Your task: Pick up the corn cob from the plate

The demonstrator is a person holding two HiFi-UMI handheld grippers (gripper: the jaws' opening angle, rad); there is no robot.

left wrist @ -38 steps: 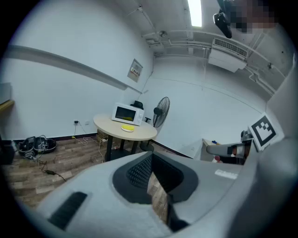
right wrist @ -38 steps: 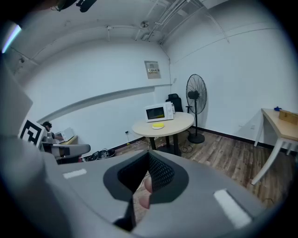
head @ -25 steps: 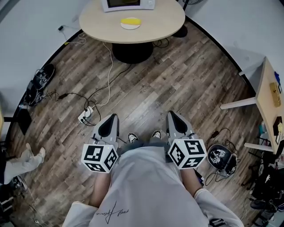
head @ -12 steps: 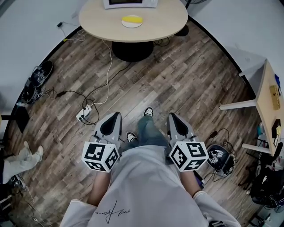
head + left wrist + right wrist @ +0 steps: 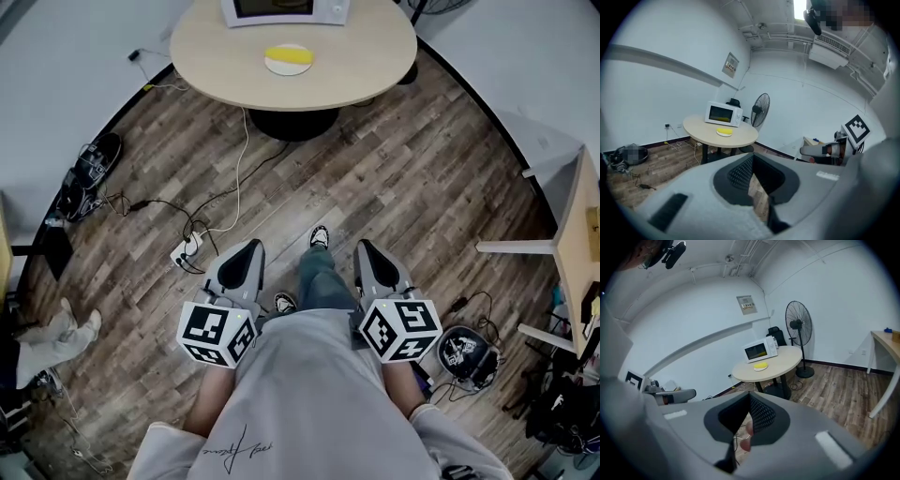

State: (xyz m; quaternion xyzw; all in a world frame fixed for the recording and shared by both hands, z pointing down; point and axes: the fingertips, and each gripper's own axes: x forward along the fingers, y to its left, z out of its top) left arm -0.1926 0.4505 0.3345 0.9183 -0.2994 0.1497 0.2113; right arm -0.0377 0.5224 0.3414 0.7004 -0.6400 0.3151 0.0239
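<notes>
The yellow corn cob (image 5: 289, 55) lies on a small white plate (image 5: 281, 67) on a round beige table (image 5: 216, 61), far ahead of both grippers. The left gripper view shows the corn cob (image 5: 723, 131) well away, as does the right gripper view, with the corn cob (image 5: 761, 365) in front of the microwave. My left gripper (image 5: 246, 249) and right gripper (image 5: 367, 247) are held side by side close to the person's waist, pointing towards the table. Both are shut with nothing in them. A foot (image 5: 319, 236) is stepped forward between them.
A white microwave (image 5: 286, 9) stands behind the plate. Cables and a power strip (image 5: 185, 251) lie on the wood floor at the left. A standing fan (image 5: 798, 324) is beside the table. A side desk (image 5: 574, 246) and a helmet (image 5: 466, 349) are at the right, another person's legs (image 5: 47, 337) at the left.
The person has stepped forward, one foot now ahead. Both grippers have come closer to the table, which sits lower and larger in the head view. Their jaws look unchanged.
</notes>
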